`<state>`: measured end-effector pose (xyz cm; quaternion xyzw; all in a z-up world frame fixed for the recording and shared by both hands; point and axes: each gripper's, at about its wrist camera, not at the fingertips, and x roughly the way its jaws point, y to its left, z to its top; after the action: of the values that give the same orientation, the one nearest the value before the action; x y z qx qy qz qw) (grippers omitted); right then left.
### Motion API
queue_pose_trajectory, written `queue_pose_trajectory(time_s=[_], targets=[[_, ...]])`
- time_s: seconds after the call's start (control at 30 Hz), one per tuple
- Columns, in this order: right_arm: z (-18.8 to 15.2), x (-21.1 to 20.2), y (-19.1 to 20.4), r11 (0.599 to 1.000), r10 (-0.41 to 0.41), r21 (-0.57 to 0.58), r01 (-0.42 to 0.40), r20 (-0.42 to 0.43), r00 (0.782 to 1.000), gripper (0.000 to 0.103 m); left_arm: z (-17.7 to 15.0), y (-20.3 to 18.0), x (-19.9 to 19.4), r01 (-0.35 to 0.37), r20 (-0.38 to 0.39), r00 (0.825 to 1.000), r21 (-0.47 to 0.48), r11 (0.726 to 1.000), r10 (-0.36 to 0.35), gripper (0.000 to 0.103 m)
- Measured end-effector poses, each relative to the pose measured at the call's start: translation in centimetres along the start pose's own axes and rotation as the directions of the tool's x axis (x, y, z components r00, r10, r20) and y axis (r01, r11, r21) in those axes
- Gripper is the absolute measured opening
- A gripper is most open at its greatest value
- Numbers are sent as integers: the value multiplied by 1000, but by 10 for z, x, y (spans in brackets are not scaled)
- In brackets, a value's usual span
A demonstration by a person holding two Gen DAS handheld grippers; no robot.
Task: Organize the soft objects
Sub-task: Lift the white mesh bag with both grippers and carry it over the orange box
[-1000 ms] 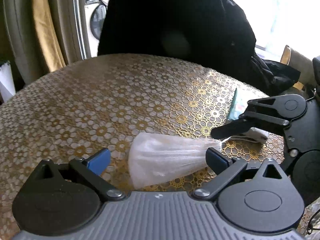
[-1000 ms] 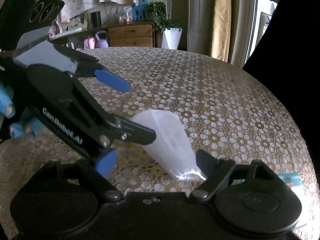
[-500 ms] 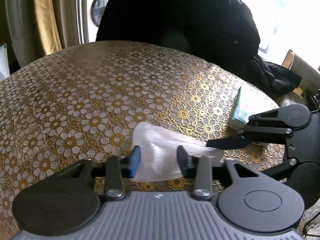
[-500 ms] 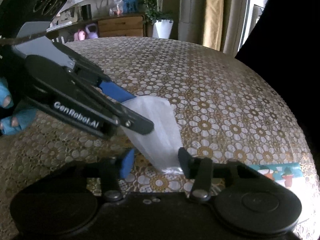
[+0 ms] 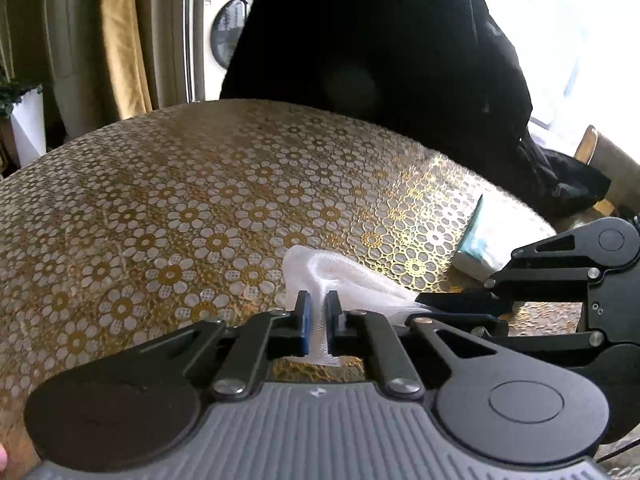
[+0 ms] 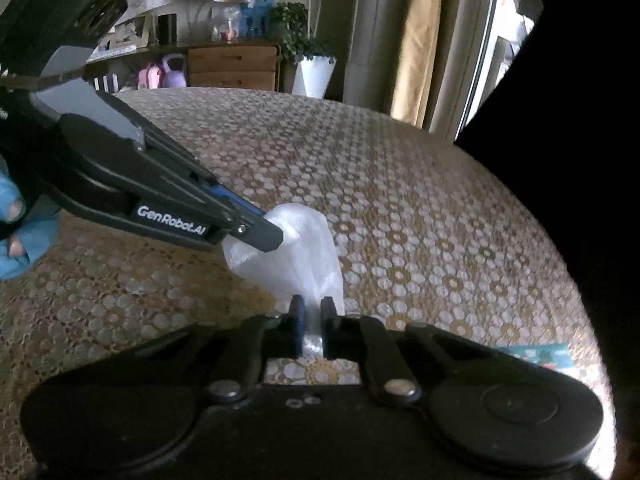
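A thin white translucent plastic bag [image 5: 340, 276] lies on the gold floral tablecloth [image 5: 180, 208]. My left gripper [image 5: 318, 312] is shut on one edge of the bag. My right gripper [image 6: 312, 316] is shut on the bag's narrow end [image 6: 304, 256]. In the right wrist view the left gripper [image 6: 266, 236] comes in from the left and pinches the bag's wide end. In the left wrist view the right gripper [image 5: 452, 304] comes in from the right and holds the bag's tip. The bag is bunched and lifted slightly between the two grips.
A teal and white tissue pack [image 5: 484, 244] lies near the table's right edge, also showing in the right wrist view [image 6: 532, 354]. A person in black [image 5: 380, 48] stands behind the table. Curtains [image 5: 120, 40], a planter [image 6: 314, 76] and a dresser [image 6: 232, 66] stand beyond.
Both grippers were open on either side of the bag one second ago. They closed in steps and now each pinches the bag, which has bunched up and risen a little.
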<state>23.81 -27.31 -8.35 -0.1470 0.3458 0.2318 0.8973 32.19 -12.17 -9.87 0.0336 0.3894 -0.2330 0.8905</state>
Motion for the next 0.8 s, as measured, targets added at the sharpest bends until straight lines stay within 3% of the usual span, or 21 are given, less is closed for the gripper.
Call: queue_pose_trajectory(time_s=[0.37,0.5,0.8], targets=[[26,-48,20,994,100,27,-103,80,992,6,-6,4,-81,-19,41,999,-62,998,22,7],[40,-67,33,986,159,36,-164,110,981,6,-11,3,-122,-65,73,995,-62,996,69,7],[78,-102,85,966,256,-85,-245,172,951,6,-36,17,-213,-179,128,973,-107,978,192,7]])
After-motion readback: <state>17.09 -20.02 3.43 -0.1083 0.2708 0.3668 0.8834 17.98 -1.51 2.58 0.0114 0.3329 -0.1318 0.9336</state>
